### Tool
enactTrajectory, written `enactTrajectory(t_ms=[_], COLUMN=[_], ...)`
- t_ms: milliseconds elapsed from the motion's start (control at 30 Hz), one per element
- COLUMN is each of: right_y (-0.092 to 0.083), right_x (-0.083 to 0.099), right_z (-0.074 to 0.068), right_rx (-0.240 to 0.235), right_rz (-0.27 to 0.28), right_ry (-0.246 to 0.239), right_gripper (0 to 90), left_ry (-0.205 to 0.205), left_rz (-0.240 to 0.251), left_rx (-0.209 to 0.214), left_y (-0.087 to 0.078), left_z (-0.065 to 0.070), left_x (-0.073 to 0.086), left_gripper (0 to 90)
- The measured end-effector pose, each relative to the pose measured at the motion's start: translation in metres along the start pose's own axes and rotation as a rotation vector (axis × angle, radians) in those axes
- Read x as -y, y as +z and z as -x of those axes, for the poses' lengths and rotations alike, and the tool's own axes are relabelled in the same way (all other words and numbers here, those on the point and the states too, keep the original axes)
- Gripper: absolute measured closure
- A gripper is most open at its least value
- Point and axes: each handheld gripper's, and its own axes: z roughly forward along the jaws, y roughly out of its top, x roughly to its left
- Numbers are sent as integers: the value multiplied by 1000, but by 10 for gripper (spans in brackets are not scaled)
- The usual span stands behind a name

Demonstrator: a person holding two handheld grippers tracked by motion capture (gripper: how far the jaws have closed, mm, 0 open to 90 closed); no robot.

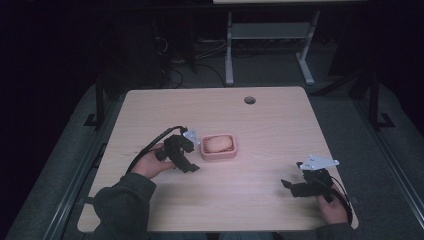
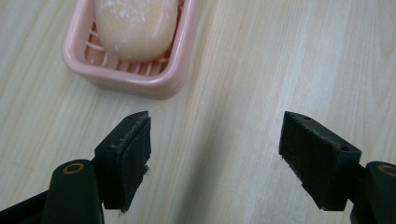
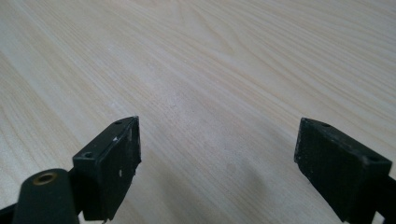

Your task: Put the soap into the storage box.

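Observation:
A pale peach bar of soap (image 1: pixel 218 143) (image 2: pixel 135 25) lies in a pink slotted soap dish (image 1: pixel 234 150) (image 2: pixel 140 81) near the middle of the wooden table. My left gripper (image 1: pixel 192 168) (image 2: pixel 215 158) sits just left of and nearer than the dish, held in a hand, open, with bare table between its jaws. In the left gripper view the dish lies ahead and to the left of the jaws. My right gripper (image 1: pixel 286 184) (image 3: pixel 217 170) rests low over the table at the front right, open and holding nothing.
The light wooden table (image 1: pixel 270 125) has a round cable hole (image 1: pixel 249 100) near its far edge. Beyond it stand a white desk frame (image 1: pixel 267 35) and cables on the floor. A dark sleeve (image 1: pixel 122 205) comes in at the bottom left.

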Motion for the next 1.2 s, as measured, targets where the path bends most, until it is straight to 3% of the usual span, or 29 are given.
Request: enactTrajectory(t_ms=[1200], right_y=[2], right_x=[0], right_z=[-1], right_rx=[0], right_rz=[-16], right_ry=[-3], right_gripper=[141], left_ry=[-19], left_rz=[19], left_rx=[2], left_y=[-7], left_z=[26], left_x=[38], left_gripper=[249])
